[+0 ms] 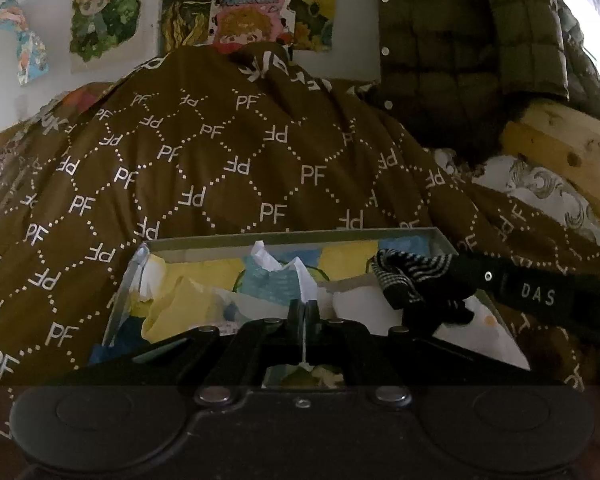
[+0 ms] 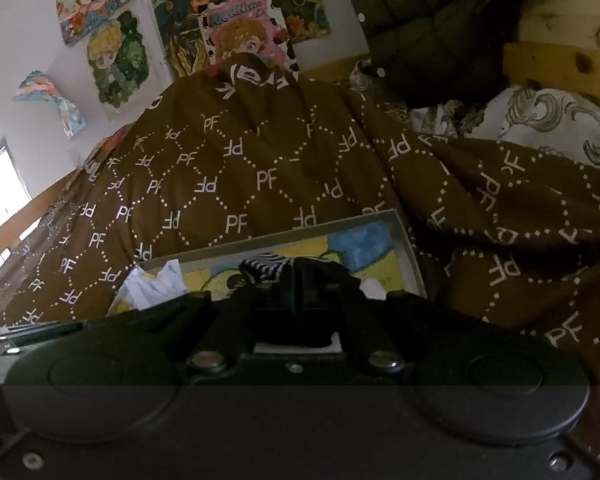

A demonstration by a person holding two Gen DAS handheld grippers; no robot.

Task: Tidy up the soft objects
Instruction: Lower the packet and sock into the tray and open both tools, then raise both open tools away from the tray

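A shallow grey box with a painted inside lies on the brown "PF" duvet. In it are yellow cloths, a pale blue one and white ones. My left gripper is low over the box's near side, shut on a white cloth that stands up between its fingers. From the right comes my right gripper, shut on a black and striped cloth that hangs over the box's right part. In the right wrist view that gripper pinches the striped cloth above the box.
A green quilted jacket hangs at the back right over a wooden bed frame. A white patterned pillow lies right of the duvet. Posters cover the wall behind. A window is at the far left.
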